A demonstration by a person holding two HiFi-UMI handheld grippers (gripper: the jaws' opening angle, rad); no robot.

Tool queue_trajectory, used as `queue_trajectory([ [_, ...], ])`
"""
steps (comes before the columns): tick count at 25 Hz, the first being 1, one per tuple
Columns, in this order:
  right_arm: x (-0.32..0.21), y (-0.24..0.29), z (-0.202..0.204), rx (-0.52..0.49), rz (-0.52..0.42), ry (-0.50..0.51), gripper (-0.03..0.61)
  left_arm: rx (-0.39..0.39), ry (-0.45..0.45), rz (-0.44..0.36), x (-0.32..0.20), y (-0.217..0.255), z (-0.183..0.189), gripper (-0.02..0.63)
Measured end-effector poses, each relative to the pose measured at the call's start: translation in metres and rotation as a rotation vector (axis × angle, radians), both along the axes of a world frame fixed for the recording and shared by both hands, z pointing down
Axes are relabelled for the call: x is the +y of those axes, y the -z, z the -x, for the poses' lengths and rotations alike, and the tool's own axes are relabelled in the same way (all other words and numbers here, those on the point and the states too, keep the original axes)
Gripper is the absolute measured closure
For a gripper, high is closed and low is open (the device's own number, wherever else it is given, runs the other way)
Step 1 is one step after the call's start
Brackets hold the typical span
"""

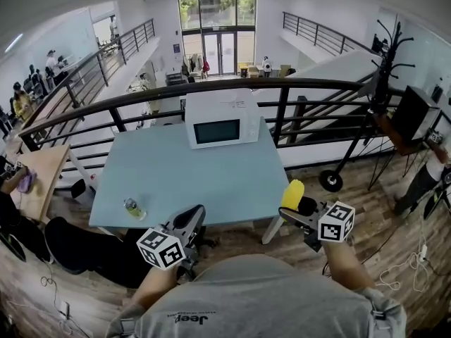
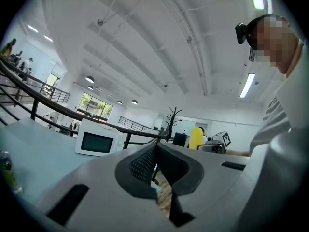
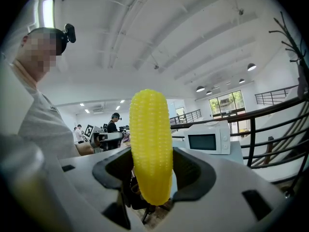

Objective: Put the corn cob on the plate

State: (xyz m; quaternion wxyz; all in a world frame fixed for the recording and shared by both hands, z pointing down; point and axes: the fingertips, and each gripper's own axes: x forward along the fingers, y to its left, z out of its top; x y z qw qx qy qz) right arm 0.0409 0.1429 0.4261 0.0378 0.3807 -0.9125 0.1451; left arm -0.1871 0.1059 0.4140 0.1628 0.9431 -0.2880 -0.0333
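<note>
A yellow corn cob (image 1: 292, 193) stands upright between the jaws of my right gripper (image 1: 297, 207), just off the near right corner of the light blue table (image 1: 176, 174). In the right gripper view the corn cob (image 3: 151, 146) fills the gap of the right gripper (image 3: 151, 166), both pads pressing on its lower half. My left gripper (image 1: 190, 220) hangs over the table's near edge. In the left gripper view the left gripper (image 2: 156, 148) has its pads together with nothing between them, and the corn cob (image 2: 196, 138) shows far off to the right. No plate is in view.
A white microwave (image 1: 220, 118) stands at the table's far edge, against a black railing (image 1: 282, 86). A small bottle (image 1: 134, 208) sits near the table's front left corner. A black coat stand (image 1: 382, 76) rises at the right. A person in dark clothes (image 1: 77, 248) is at the lower left.
</note>
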Motion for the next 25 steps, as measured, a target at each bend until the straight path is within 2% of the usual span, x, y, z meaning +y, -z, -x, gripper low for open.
queue_trajectory([
  [16,-0.059,0.0,0.047,0.028,0.014,0.008,0.319,0.034,-0.005,0.037,-0.059,-0.019,0.041,0.595],
  [25,-0.084,-0.015,0.048,0.011,0.038,0.043,0.319,0.024,0.026,0.069,-0.076,-0.034,0.042,0.595],
])
